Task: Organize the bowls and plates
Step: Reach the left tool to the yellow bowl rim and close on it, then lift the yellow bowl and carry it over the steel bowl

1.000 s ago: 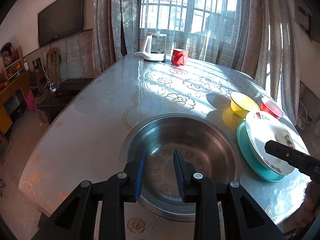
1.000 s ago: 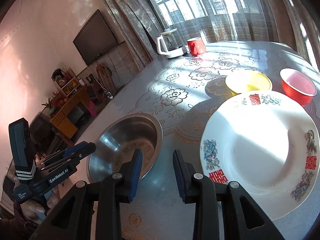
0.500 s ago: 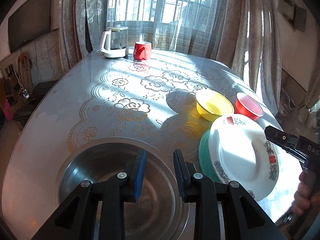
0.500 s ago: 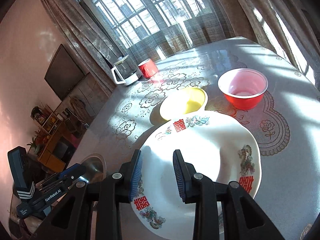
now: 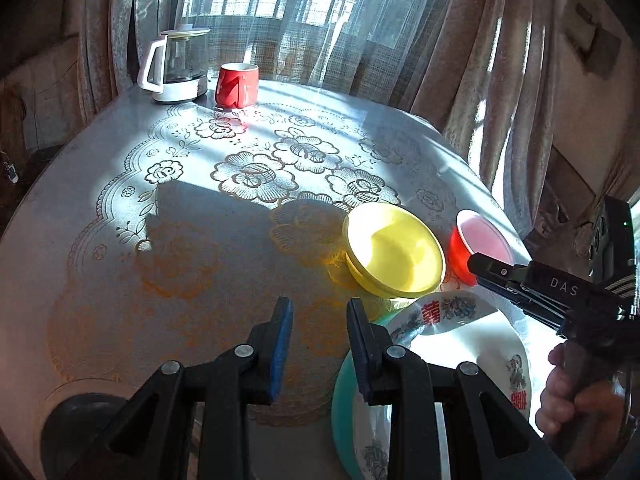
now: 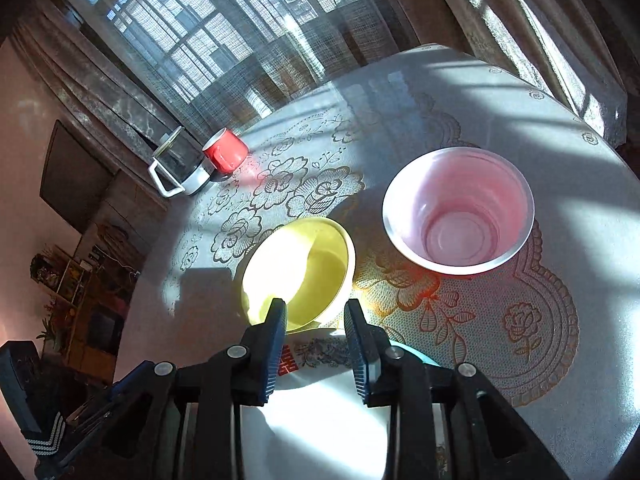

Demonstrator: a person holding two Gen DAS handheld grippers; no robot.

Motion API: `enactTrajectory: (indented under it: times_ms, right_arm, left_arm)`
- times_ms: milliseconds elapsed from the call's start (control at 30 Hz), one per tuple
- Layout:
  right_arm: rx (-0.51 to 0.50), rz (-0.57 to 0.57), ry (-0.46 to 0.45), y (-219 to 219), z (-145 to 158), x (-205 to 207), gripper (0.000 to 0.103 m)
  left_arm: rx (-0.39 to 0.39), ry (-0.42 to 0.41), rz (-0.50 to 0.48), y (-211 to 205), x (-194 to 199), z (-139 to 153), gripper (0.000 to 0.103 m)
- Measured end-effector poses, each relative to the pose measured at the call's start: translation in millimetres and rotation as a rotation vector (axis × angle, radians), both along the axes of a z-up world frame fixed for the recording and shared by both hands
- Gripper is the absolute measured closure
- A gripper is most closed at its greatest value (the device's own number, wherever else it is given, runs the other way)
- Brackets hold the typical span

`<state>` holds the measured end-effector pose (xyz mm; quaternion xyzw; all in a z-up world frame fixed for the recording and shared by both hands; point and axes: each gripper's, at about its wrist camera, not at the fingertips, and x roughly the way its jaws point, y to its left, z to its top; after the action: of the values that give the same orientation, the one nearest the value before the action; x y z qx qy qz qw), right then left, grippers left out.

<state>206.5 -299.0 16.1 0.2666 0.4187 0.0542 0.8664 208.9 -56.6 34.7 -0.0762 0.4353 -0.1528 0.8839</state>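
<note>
A yellow bowl (image 5: 394,254) (image 6: 298,272) sits on the lace-covered table beside a red bowl (image 5: 482,246) (image 6: 458,210). A white patterned plate (image 5: 468,344) (image 6: 320,424) lies on a teal plate (image 5: 340,412) (image 6: 416,354) in front of them. My left gripper (image 5: 318,320) is open and empty above the table, left of the plates. My right gripper (image 6: 314,320) is open and empty over the white plate's far edge, close to the yellow bowl; it also shows in the left wrist view (image 5: 476,266).
A glass kettle (image 5: 176,66) (image 6: 176,168) and a red mug (image 5: 236,85) (image 6: 224,150) stand at the table's far side by the curtained window. A dark round edge (image 5: 76,412) shows at the lower left. The table edge (image 6: 600,128) curves at right.
Both grippers have moved forward and to the right. The steel basin has slipped out of view at lower left. The right gripper has passed over the white plate toward the yellow and red bowls.
</note>
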Motion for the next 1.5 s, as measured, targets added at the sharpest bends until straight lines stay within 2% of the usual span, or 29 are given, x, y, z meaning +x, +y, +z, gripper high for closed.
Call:
enactTrajectory:
  times_ms: [267,367,500,567,667,1133,1500]
  right_arm:
    - [0.009,-0.018,0.090,-6,-26,36,0.073]
    - [0.009,-0.016,0.098,-7,-30,41,0.074]
    - [0.009,-0.001,0.118,-6,-36,47,0.083]
    - [0.016,0.007,0.117,-5,-38,48,0.085]
    - [-0.001,0.018,0.106,-1,-36,49,0.091]
    - [0.007,0.071,0.029,26,-15,46,0.091]
    - [0.000,0.167,-0.055,66,14,18,0.091]
  left_arm:
    - [-0.093,0.072,-0.009,-18,46,-17,0.074]
    - [-0.076,0.092,-0.018,-27,59,-25,0.074]
    - [-0.057,0.118,-0.046,-39,72,-36,0.076]
    - [-0.049,0.135,-0.065,-46,74,-41,0.087]
    - [-0.022,0.097,-0.073,-51,71,-39,0.088]
    - [-0.054,0.035,0.010,-14,52,-12,0.088]
    - [-0.080,-0.011,0.075,31,6,5,0.088]
